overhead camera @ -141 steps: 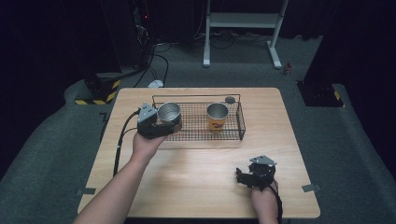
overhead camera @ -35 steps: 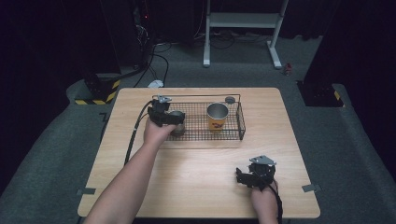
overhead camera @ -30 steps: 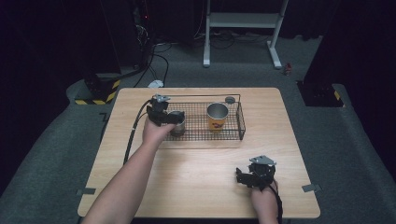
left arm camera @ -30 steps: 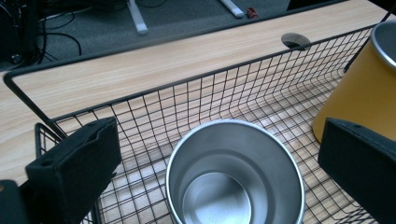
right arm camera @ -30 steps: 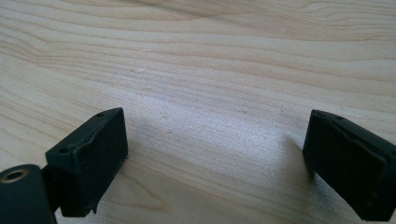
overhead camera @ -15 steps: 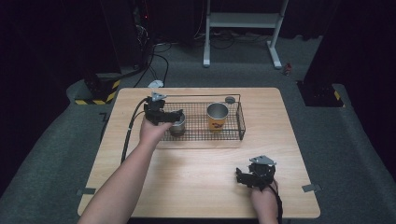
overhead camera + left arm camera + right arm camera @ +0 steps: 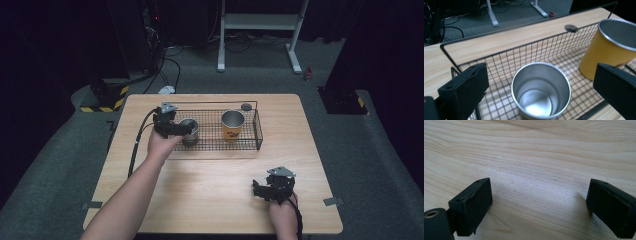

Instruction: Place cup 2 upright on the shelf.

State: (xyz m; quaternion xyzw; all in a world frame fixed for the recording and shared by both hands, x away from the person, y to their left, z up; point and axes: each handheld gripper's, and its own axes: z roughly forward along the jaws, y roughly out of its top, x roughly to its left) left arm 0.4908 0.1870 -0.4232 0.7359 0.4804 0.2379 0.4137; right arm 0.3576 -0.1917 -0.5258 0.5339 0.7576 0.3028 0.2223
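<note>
— Where's the steel cup (image 7: 541, 91)?

— Upright in the wire basket's (image 7: 216, 144) left end, between the spread jaws of the left gripper (image 7: 176, 129), which grips nothing. The high view hides part of it behind that gripper; the left gripper view shows its shiny hollow, base cut off.

— And beside it?

— A yellow cup (image 7: 610, 47), rim cropped.

— The right gripper (image 7: 541, 206)?

— Wide open, empty, over bare wood-grain table (image 7: 544, 157).

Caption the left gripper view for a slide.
Left gripper open around a steel cup standing in the wire basket, beside a yellow cup.
</note>
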